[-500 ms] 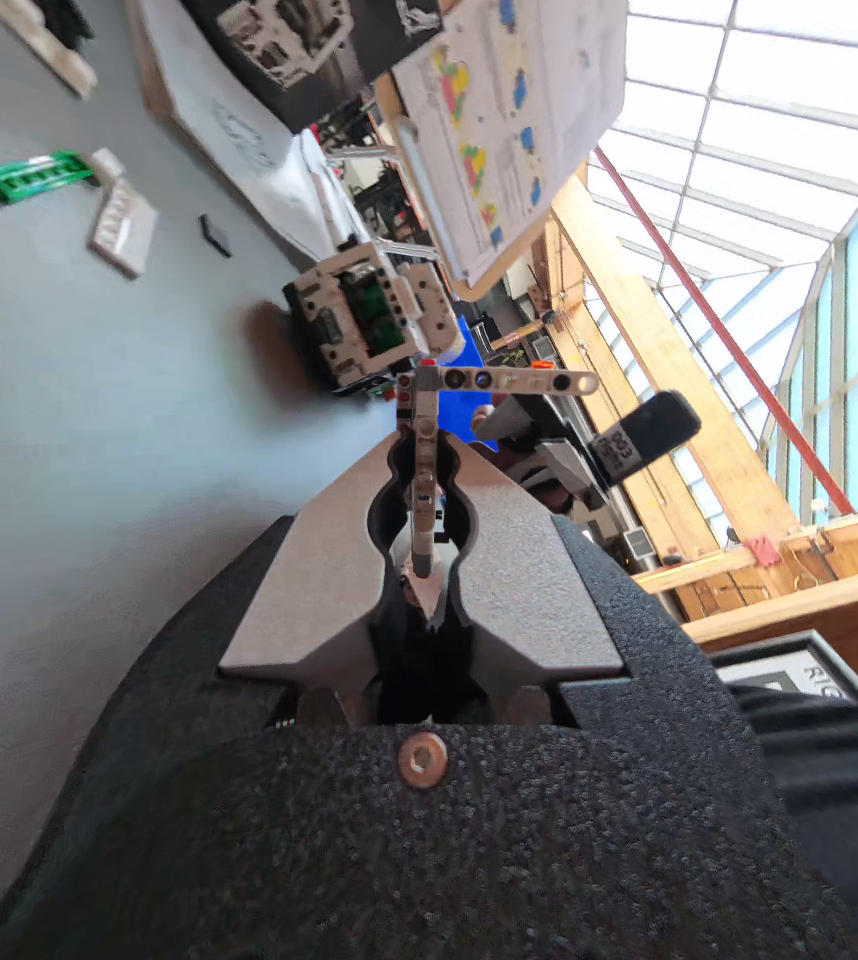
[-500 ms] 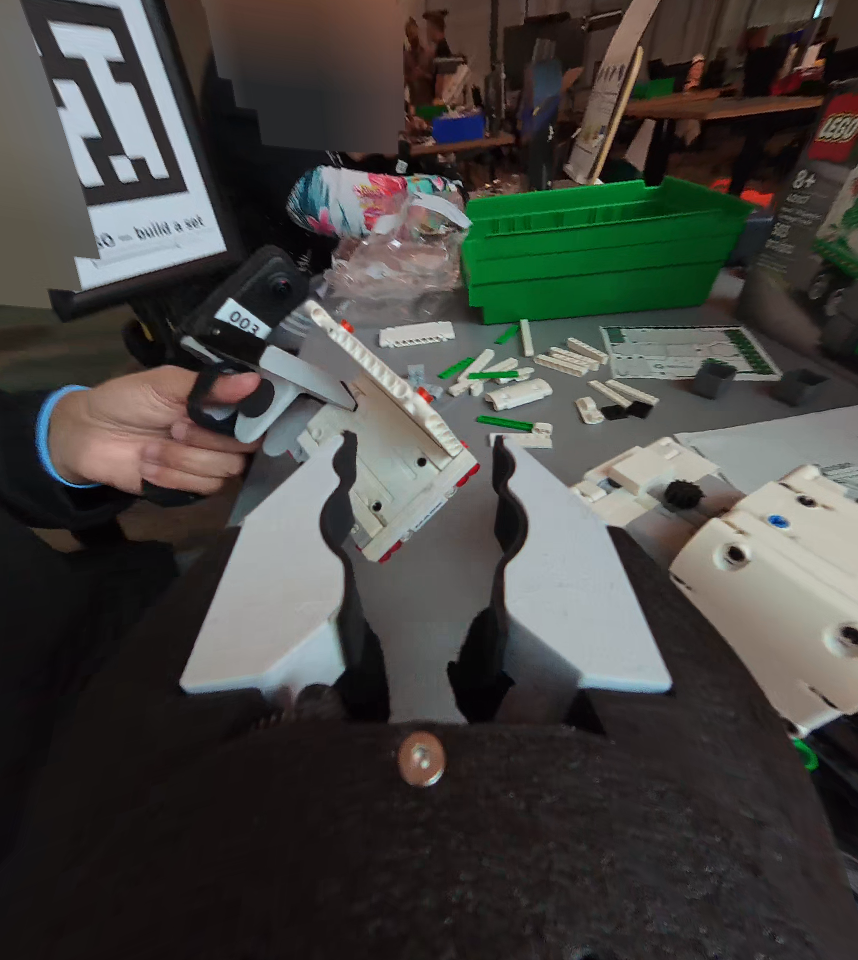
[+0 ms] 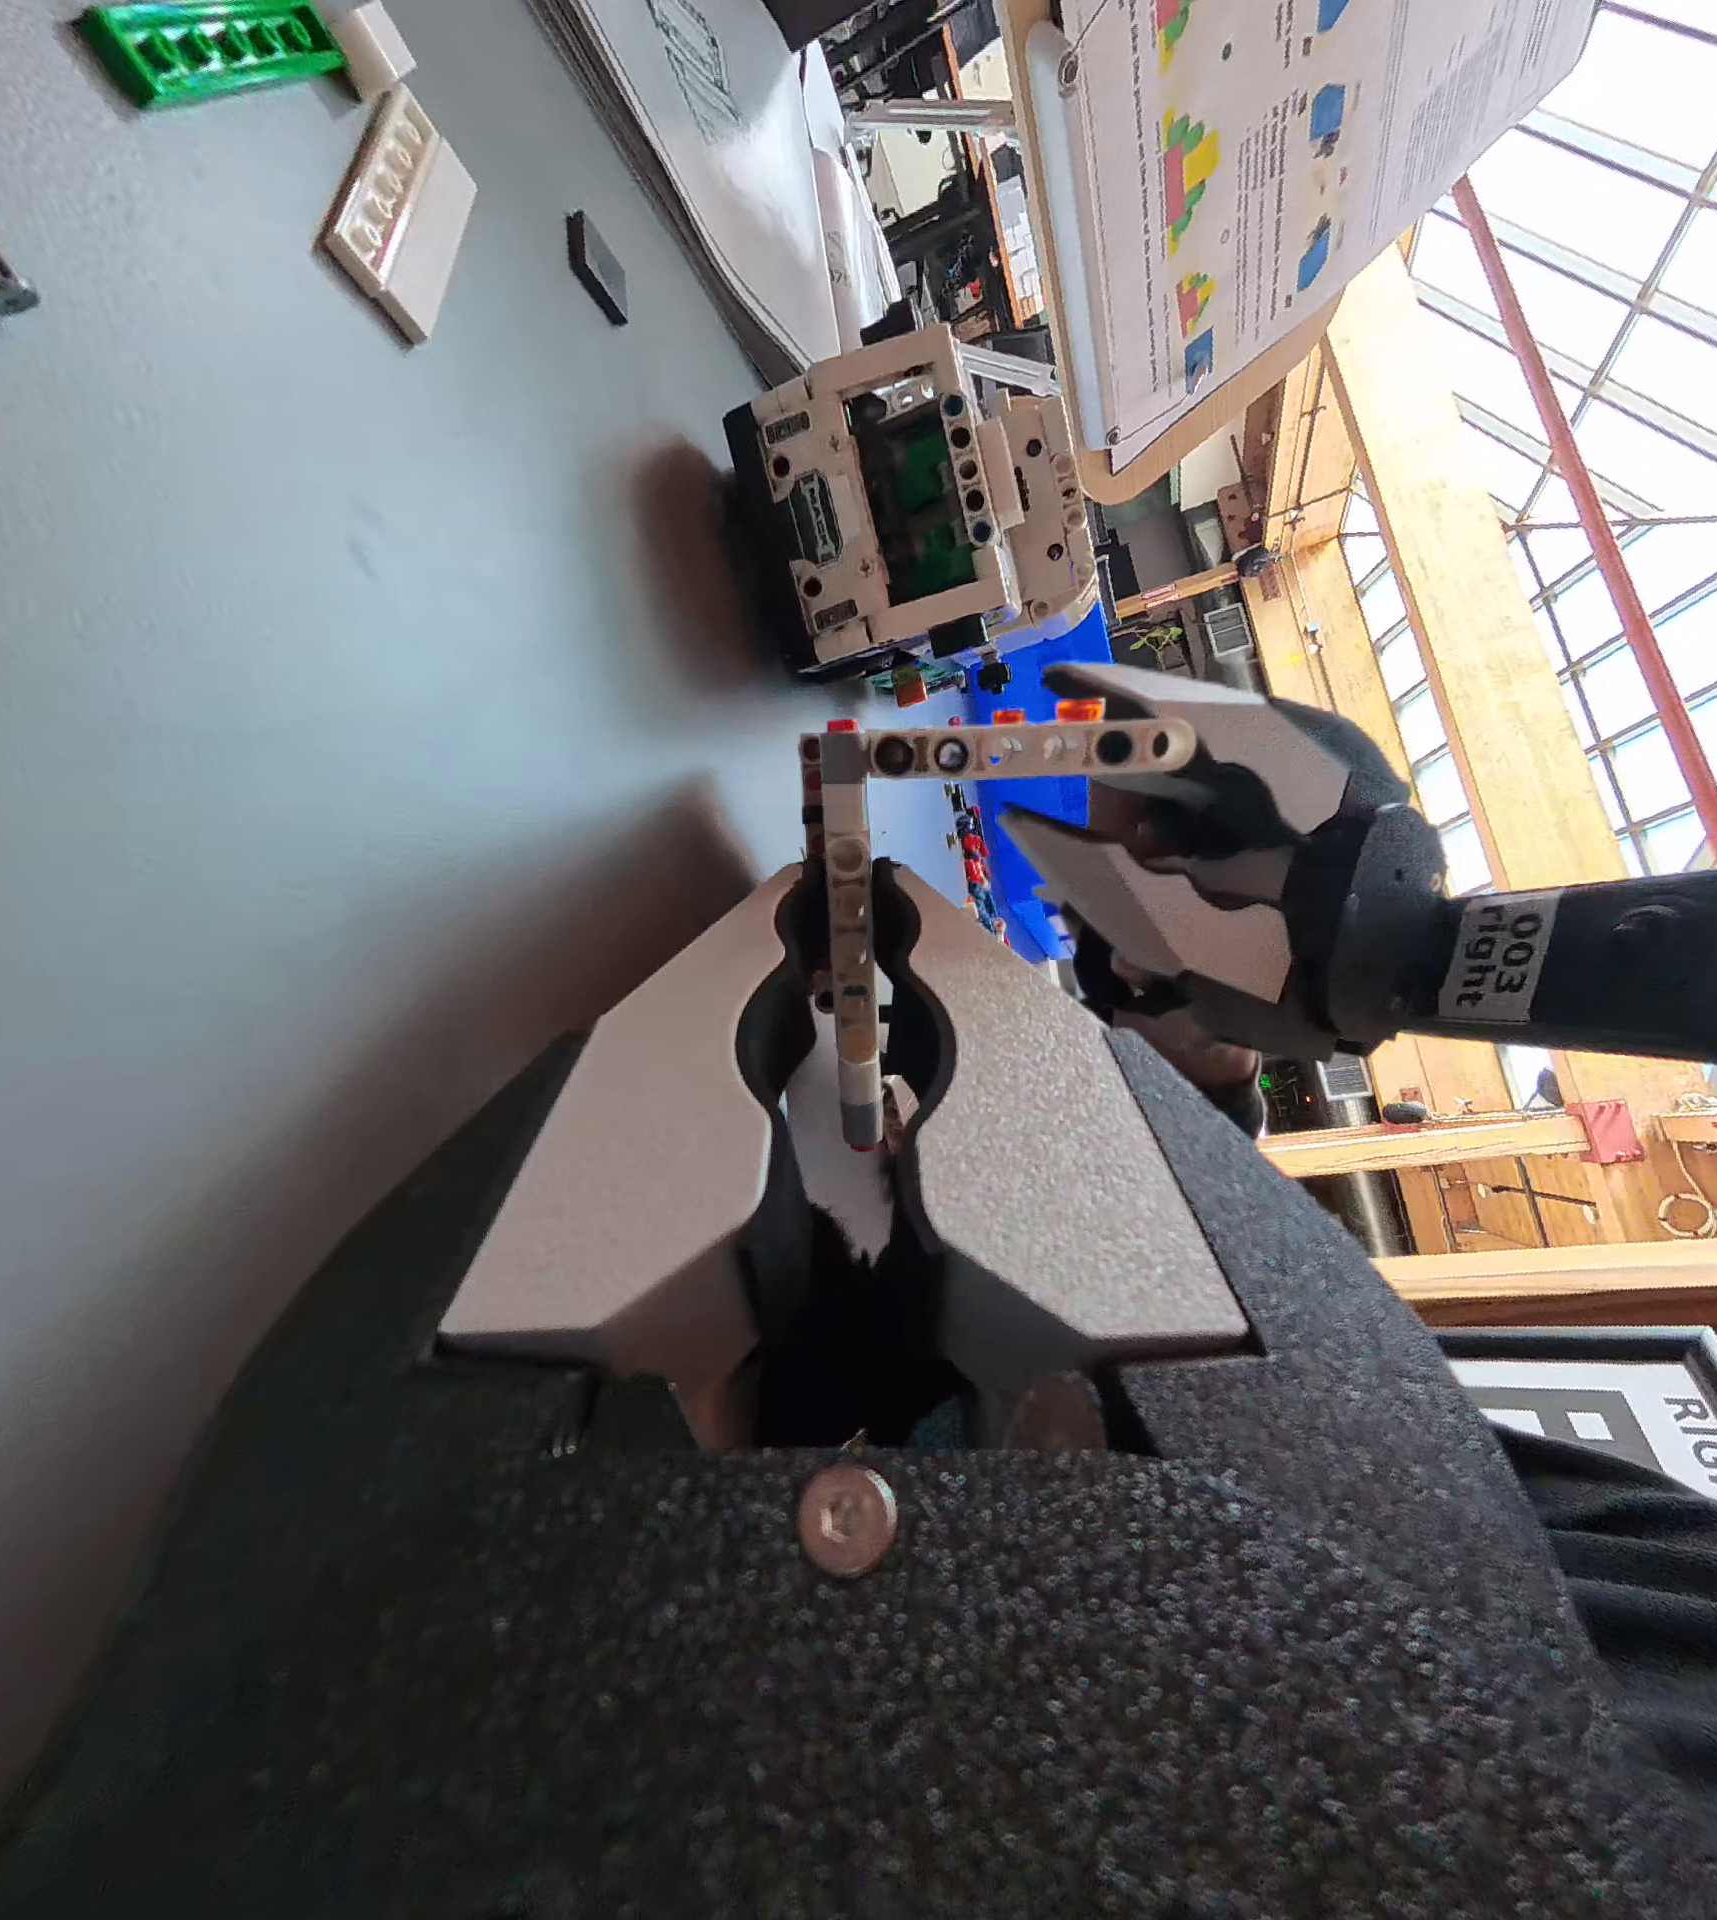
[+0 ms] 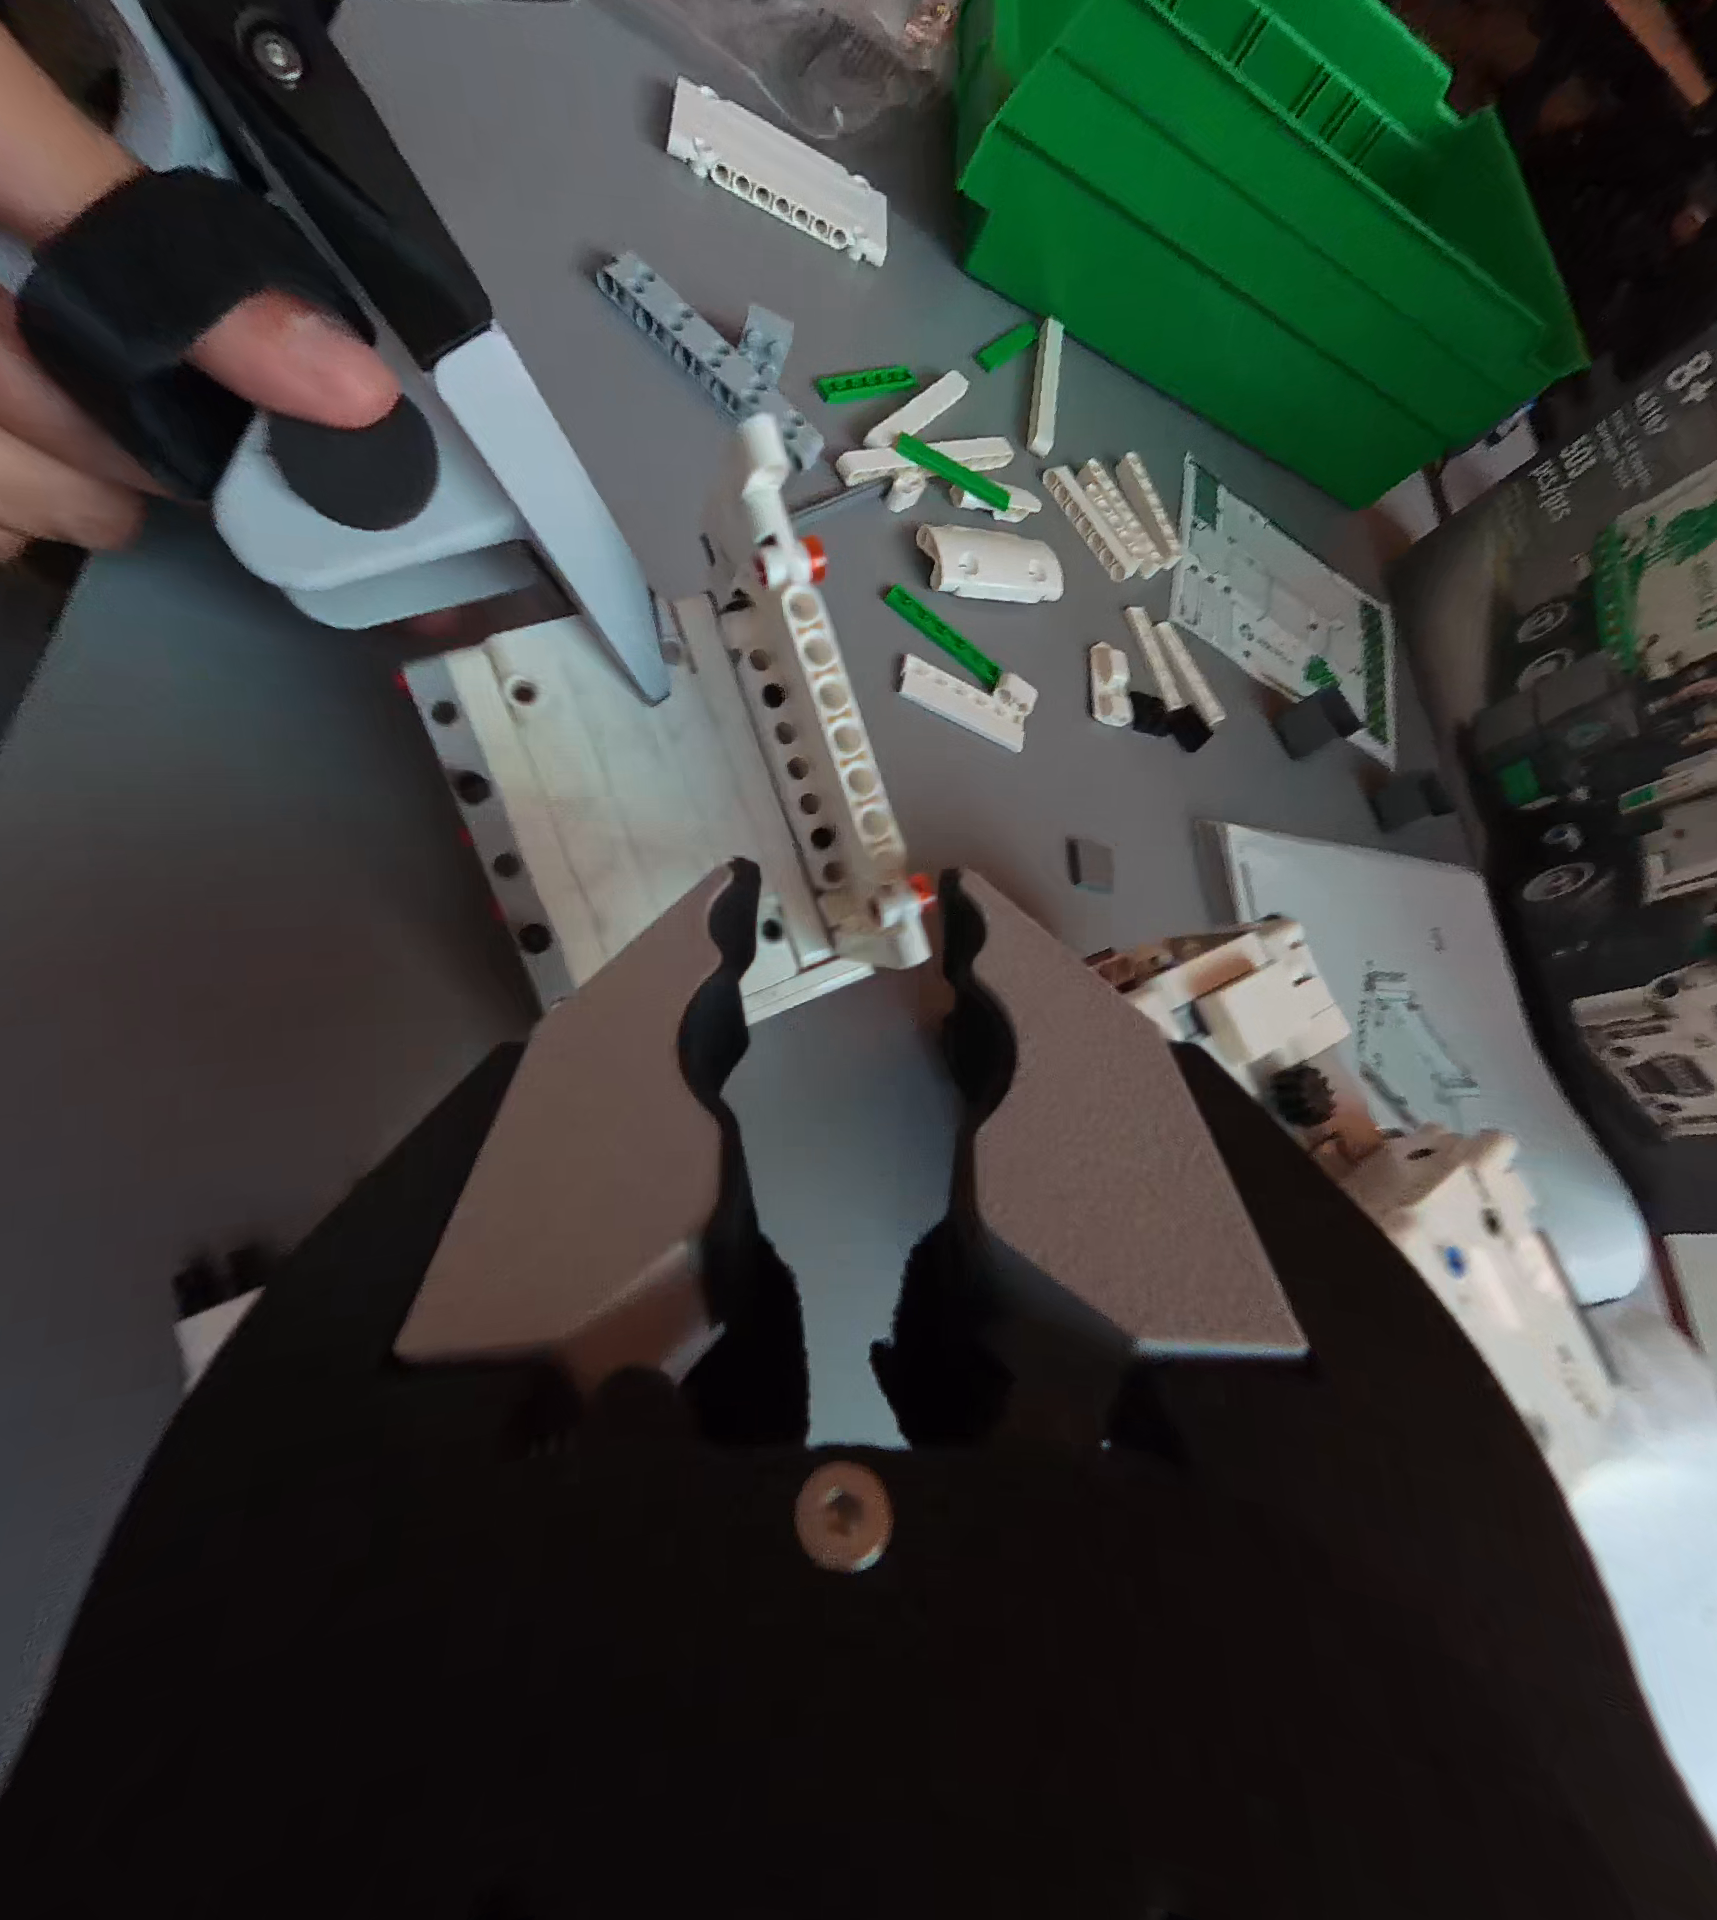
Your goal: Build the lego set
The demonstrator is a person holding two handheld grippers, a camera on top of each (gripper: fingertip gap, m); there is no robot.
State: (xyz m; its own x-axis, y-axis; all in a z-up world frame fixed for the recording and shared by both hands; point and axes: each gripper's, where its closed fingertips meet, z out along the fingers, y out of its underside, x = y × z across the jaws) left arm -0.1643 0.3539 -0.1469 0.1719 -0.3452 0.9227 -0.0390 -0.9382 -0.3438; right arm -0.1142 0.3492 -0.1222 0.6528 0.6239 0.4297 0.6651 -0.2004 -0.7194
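My left gripper (image 3: 849,883) is shut on the edge of a white brick-built panel assembly (image 3: 849,935) and holds it above the grey table (image 3: 262,727). A white holed beam (image 3: 999,750) sticks out sideways from the assembly's top. In the right wrist view the assembly (image 4: 625,790) hangs from the left gripper's finger (image 4: 563,520), with a hand on that gripper. My right gripper (image 4: 843,883) is open, and the assembly's corner with an orange pin (image 4: 921,888) stands between its fingertips. The left wrist view shows the right gripper (image 3: 1028,746) straddling the beam's end, with a gap at its lower finger.
A green bin (image 4: 1249,208) stands at the back. Loose white and green pieces (image 4: 979,561) lie on the table. A kit box (image 4: 1664,727), a booklet (image 4: 1405,987) and a partly built white model (image 4: 1436,1195) are on the right. That model (image 3: 895,509) stands beyond my left fingertips. The left gripper's tips are roughly 6 centimeters from the right gripper's.
My right gripper has moved in onto the end of the assembly and its jaws have narrowed around it. My left gripper keeps its hold on the assembly.
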